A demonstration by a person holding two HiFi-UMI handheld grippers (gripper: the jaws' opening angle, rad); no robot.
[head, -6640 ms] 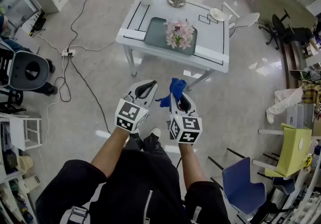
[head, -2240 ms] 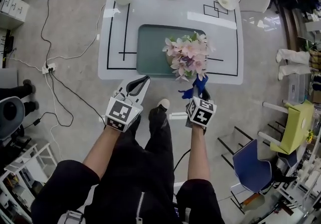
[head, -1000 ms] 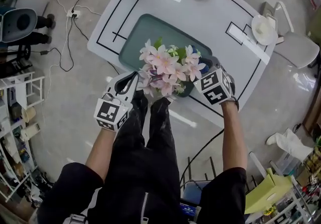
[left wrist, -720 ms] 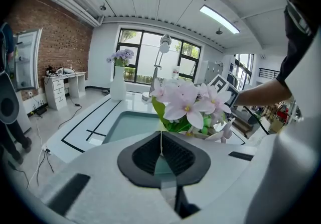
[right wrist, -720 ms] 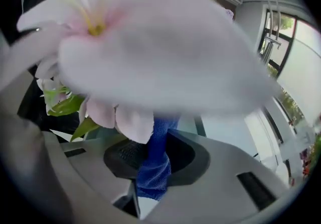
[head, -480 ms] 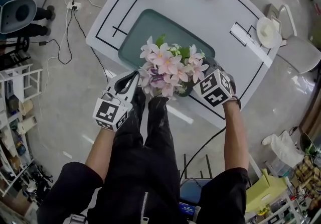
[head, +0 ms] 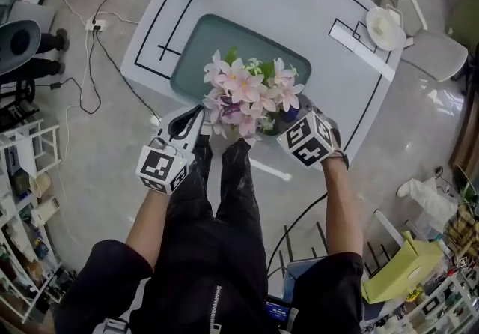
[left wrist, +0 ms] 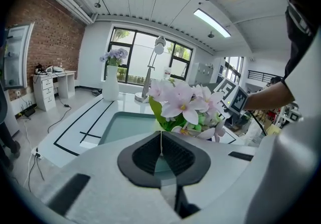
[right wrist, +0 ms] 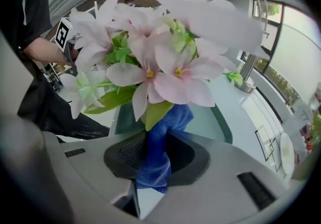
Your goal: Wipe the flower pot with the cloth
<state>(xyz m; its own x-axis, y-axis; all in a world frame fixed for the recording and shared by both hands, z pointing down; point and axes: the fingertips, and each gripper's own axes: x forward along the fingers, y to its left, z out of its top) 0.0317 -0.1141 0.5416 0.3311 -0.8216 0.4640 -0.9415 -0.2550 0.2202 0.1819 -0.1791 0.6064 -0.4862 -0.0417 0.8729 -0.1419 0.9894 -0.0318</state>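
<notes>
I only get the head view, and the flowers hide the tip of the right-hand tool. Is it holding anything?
Observer: Yes. The right gripper view shows the right gripper shut on a blue cloth.
Operator: And the left one? From above I just see its back.
Observer: The left gripper has its jaws together, with nothing between them.
Operator: What does the cloth reach?
Observer: Its free end runs up behind a green leaf of the flowers. What lies past that is hidden.
</notes>
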